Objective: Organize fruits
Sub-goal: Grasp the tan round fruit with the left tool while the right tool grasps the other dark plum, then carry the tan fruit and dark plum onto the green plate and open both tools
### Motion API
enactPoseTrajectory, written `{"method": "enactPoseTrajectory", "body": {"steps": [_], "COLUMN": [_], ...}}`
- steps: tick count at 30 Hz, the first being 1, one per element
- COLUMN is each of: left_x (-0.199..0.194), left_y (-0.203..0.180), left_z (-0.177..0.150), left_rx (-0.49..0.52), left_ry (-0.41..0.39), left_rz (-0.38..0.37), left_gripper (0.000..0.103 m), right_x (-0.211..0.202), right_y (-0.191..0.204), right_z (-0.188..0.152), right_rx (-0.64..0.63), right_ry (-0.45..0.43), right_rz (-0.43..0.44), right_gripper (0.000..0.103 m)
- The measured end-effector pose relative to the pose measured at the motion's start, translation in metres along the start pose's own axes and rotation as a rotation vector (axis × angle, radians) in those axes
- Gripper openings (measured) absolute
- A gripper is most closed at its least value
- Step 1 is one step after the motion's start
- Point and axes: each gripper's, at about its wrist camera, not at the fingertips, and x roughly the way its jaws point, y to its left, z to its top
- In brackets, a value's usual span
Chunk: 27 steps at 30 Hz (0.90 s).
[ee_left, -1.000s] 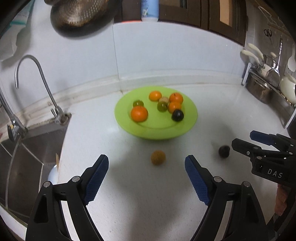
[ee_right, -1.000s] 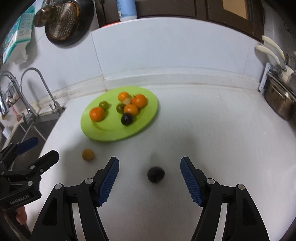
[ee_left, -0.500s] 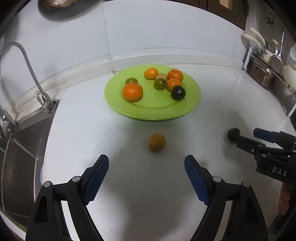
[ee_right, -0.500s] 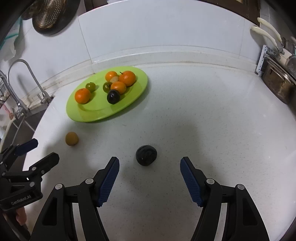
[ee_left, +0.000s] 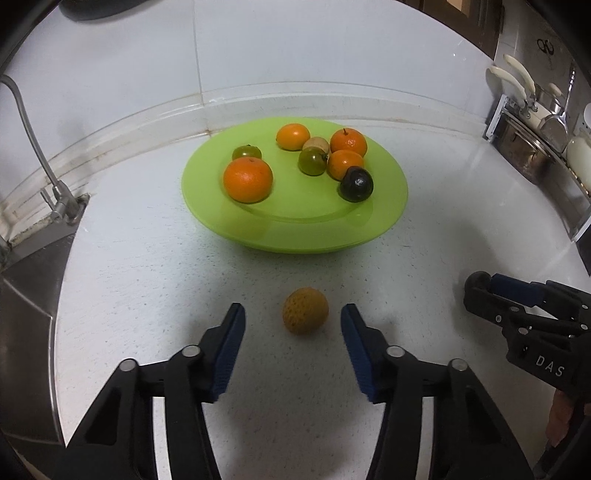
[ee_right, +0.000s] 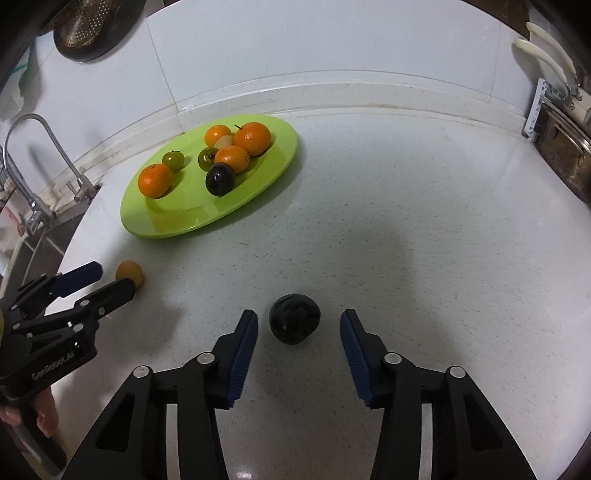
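A green plate (ee_left: pixel 207 206) (ee_right: pixel 266 177) at the back of the white counter holds several oranges, green fruits and a dark one. In front of it lies a small brownish-orange fruit (ee_left: pixel 305 311) (ee_right: pixel 129 272). My left gripper (ee_left: pixel 293 323) (ee_right: pixel 110 280) straddles it with its jaws closing; a gap shows on both sides. Further right lies a dark round fruit (ee_right: pixel 294 318). My right gripper (ee_right: pixel 299 328) (ee_left: pixel 480 286) has that fruit between its closing jaws, pads apart from it. In the left wrist view the right gripper's tips hide the dark fruit.
A steel sink (ee_left: pixel 26 317) with a tap (ee_left: pixel 59 201) lies at the left. A dish rack with pots (ee_left: pixel 532 147) (ee_right: pixel 561 140) stands at the right against the wall. Bare white counter (ee_right: pixel 424 229) stretches right of the plate. A strainer (ee_right: pixel 92 26) hangs above.
Both grippers came down toward the counter and closer to their fruits, and both pairs of jaws narrowed from wide open around them.
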Motion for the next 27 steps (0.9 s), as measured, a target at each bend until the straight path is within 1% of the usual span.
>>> {"method": "enactPoseTrajectory", "body": {"steps": [1, 2, 4, 6, 8, 10, 15, 27], "left_x": [0.001, 0.003, 0.005, 0.007, 0.008, 0.008, 0.004, -0.041], "left_y": [-0.001, -0.001, -0.002, -0.003, -0.004, -0.005, -0.008, -0.013], "left_z": [0.000, 0.000, 0.001, 0.001, 0.001, 0.002, 0.001, -0.004], "left_rx": [-0.002, -0.002, 0.000, -0.002, 0.001, 0.003, 0.021, 0.038], "left_ry": [0.000, 0.001, 0.008, 0.011, 0.010, 0.008, -0.010, -0.095], "left_rz": [-0.005, -0.008, -0.014, -0.023, -0.027, -0.029, -0.018, -0.030], "left_gripper": [0.048, 0.043, 0.037, 0.034, 0.028, 0.028, 0.028, 0.027], "right_x": [0.001, 0.002, 0.004, 0.004, 0.005, 0.004, 0.003, -0.028], "right_y": [0.000, -0.001, -0.001, -0.002, -0.002, -0.002, -0.001, 0.009], "right_z": [0.000, 0.000, 0.000, 0.000, 0.000, 0.000, 0.001, 0.005], "right_rx": [0.001, 0.002, 0.007, 0.009, 0.006, 0.005, 0.001, -0.040], "right_ry": [0.002, 0.004, 0.008, 0.008, 0.007, 0.004, 0.000, -0.074], "right_rz": [0.004, 0.006, 0.013, 0.020, 0.023, 0.034, 0.041, 0.100], "right_gripper": [0.044, 0.043, 0.040, 0.037, 0.033, 0.030, 0.029, 0.029]}}
